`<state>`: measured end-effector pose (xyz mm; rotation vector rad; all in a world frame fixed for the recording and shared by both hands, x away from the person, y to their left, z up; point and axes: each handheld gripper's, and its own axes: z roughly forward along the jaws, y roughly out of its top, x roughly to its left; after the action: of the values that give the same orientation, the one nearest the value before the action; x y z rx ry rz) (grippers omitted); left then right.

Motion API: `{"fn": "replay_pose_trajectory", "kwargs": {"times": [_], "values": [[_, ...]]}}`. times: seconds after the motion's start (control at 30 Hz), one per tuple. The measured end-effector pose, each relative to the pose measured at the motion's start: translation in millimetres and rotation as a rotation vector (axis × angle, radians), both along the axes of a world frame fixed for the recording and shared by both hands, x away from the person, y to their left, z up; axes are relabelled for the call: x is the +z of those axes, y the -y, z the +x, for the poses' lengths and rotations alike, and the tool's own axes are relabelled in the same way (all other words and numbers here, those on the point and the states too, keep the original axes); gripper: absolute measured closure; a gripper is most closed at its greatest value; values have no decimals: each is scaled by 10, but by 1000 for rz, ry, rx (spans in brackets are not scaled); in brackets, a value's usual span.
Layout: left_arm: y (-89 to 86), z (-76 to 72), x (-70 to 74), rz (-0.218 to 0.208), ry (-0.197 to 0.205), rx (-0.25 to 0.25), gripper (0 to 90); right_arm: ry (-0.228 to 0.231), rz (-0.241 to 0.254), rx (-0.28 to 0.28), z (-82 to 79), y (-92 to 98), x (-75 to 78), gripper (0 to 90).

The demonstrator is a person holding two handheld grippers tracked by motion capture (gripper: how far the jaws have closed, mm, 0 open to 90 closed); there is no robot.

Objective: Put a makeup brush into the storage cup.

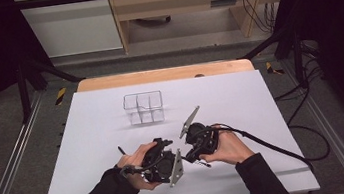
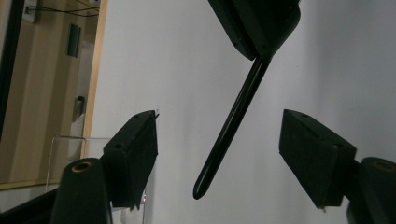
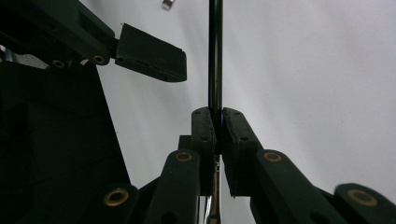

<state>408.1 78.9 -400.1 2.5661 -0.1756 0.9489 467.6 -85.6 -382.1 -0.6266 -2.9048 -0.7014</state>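
Pen, thin, black and glossy, is the thing being handled: in the right gripper view it runs straight up from between the right gripper, whose two jaws are pressed together on it. Its upper end is cut off by the top edge of that view, and its lower end is lost in the dark between the jaw arms.

In the left gripper view the same pen slants down from the dark underside of the other gripper to a rounded tip, which hangs in the gap of the left gripper. That gripper's jaws stand wide apart, one on each side of the pen, neither touching it.

From the high view the pen is hard to make out; a short dark sliver shows just beyond the left hand, though I cannot tell what it is. The left gripper and right gripper sit close together near the pen, each held in a hand, with dark sleeves coming in from the bottom edge. A cable trails away from the right gripper across the sheet.

Farther from the pen, toward the far side of the white sheet, stands a clear plastic organizer with several compartments; its contents cannot be judged. A wooden table edge shows beyond the sheet.
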Motion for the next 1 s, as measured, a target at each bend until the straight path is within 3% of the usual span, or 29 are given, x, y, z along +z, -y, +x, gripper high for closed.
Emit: {"fn": "replay_pose_trajectory", "kwargs": {"times": [0.23,0.73,1.0], "values": [[6,-31,-28,24,28,-38,422,-10,0,6,-3,-4,-4,842],[80,-74,-101,109,73,-94,592,-25,-5,20,-29,-13,-9,842],[80,-93,-115,131,86,-113,694,-33,-8,27,-33,-24,-22,842]]}}
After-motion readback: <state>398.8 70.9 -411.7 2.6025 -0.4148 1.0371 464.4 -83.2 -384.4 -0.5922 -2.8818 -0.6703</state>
